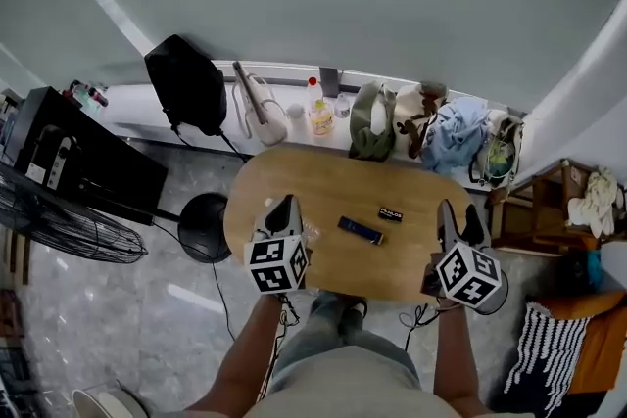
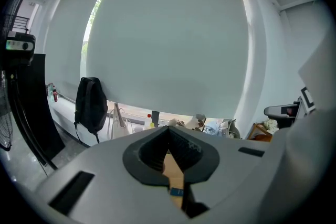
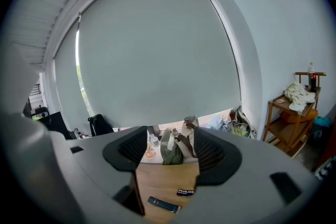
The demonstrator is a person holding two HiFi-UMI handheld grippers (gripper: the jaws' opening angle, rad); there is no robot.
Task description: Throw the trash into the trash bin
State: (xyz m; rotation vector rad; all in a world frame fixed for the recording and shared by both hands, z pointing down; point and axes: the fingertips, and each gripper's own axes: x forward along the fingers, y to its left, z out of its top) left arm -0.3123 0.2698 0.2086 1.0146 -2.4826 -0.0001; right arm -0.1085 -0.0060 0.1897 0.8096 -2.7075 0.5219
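On the oval wooden table (image 1: pixel 294 176) lie a long blue wrapper (image 1: pixel 361 230) and a small black packet (image 1: pixel 390 213), near the middle. My left gripper (image 1: pixel 285 204) hovers over the table's left front part, left of the wrapper; its jaws meet at the tips with nothing between them (image 2: pixel 169 134). A sliver of the blue wrapper (image 2: pixel 176 191) shows below them. My right gripper (image 1: pixel 460 215) sits at the table's right front edge with its jaws apart and empty (image 3: pixel 170 149). The wrapper (image 3: pixel 164 204) and packet (image 3: pixel 186 192) lie ahead of it.
A ledge behind the table holds a black backpack (image 1: pixel 186 83), a white bag (image 1: pixel 260 108), bottles (image 1: pixel 318 111) and bundled clothes (image 1: pixel 451 132). A floor fan (image 1: pixel 59 220) and a dark round object (image 1: pixel 206 225) stand left. A wooden shelf (image 1: pixel 549 206) stands right.
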